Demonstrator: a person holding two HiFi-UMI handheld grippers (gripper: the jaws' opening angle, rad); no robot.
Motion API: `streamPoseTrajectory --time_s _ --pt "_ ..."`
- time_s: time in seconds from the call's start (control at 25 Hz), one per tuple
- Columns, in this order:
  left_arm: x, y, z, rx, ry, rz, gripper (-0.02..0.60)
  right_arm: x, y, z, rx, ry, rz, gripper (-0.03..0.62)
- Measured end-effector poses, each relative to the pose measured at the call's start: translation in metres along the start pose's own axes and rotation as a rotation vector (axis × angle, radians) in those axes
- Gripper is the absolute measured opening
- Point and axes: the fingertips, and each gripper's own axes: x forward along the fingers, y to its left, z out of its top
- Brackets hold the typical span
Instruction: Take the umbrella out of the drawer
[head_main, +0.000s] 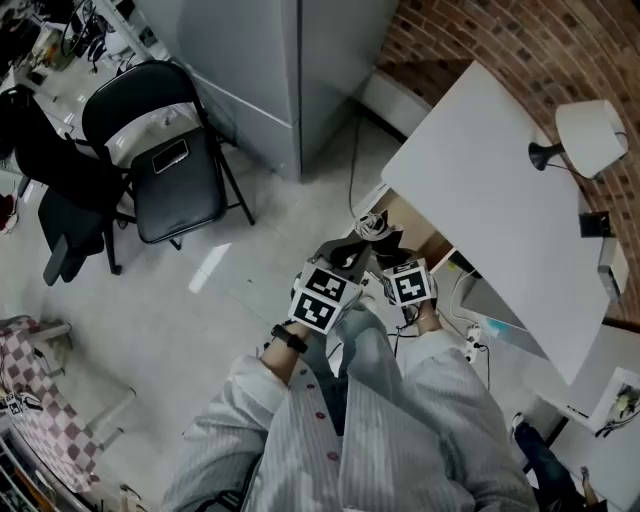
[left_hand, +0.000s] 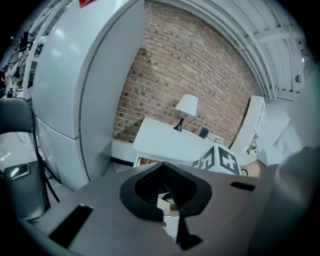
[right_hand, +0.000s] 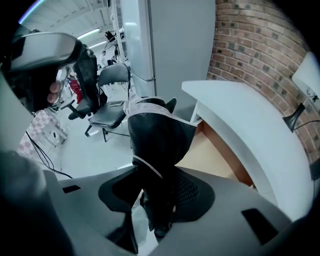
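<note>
The black folded umbrella (right_hand: 157, 145) stands upright, clamped between the jaws of the right gripper (right_hand: 159, 222). It is held out of the open wooden drawer (right_hand: 212, 157), which sits under the white surface (right_hand: 250, 125). The left gripper (left_hand: 167, 202) is just beside the right one, its jaws drawn together on nothing.

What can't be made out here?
Drawer contents: head view, desk overhangs; right gripper view, umbrella blocks part.
Below left gripper: left gripper view, its body fills the frame's bottom.
Flat item on chair: head view, too small.
</note>
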Motion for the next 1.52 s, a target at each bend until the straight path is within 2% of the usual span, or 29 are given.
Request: streamPoseTrajectory --time_s 0.6,1.04,1.32,1.52 --pt "-0.052 -0.039 0.063 0.1 -0.103 -0.038 0.011 -0.144 0.027 0.08 0.095 -0.363 -0.041 0.187" --pt "-0.085 -0.065 0.116 0.126 -0.222 -0.062 0.011 -0.251 0.037 0.12 0.13 -0.642 -0.003 0.187" --pt "-0.106 -0.082 0.15 0.1 -0.308 -0.091 0.011 -0.302 0.042 0.131 0.117 -0.74 -0.013 0.187" --pt "-0.117 -0.096 0.169 0.111 -0.339 -0.108 0.011 -0.333 0.046 0.138 0.105 -0.793 -0.014 0.187"
